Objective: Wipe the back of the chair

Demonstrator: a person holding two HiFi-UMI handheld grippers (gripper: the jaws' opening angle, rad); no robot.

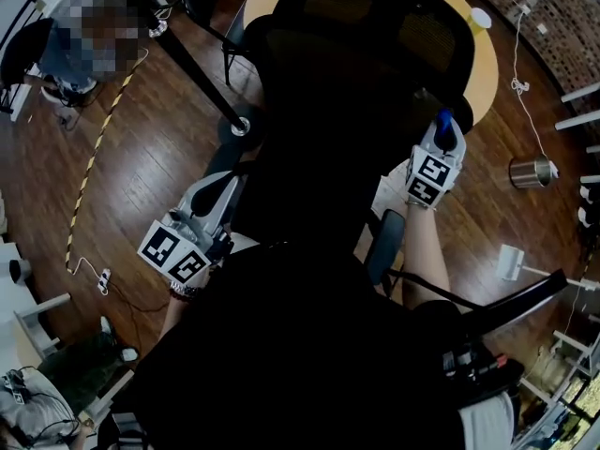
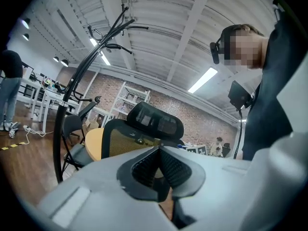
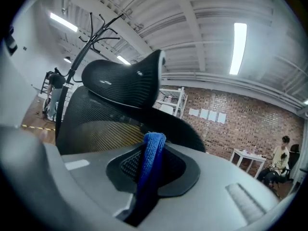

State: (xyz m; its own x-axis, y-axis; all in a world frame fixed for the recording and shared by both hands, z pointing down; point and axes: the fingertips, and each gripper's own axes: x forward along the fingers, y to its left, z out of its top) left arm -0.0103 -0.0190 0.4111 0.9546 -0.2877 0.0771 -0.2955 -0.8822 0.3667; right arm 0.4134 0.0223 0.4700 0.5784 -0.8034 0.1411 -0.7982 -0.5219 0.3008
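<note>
The chair (image 1: 347,111) is standing right in front of the person, showing them its black mesh back with the headrest (image 1: 375,12) on top, and a round yellow surface (image 1: 485,78) is standing just beyond it on the wooden floor (image 1: 159,157). The right hand-held gripper (image 1: 442,129) is hovering at the right edge of the chair's back, near its upper part, and is clamping a folded blue cloth (image 3: 153,150) between its jaws. The cloth is sticking up past the jaw tips toward the mesh, but whether it is touching the mesh cannot be told. In the right gripper view the mesh back is filling the space just behind the cloth, and the headrest is curving above it. The left hand-held gripper (image 1: 220,204) is hanging lower down by the chair's left side. Its jaws are pressing together with nothing between them, and it is pointing up at the back and headrest without touching them. A metal bin (image 1: 531,172) is sitting on the floor well off to the right.
</note>
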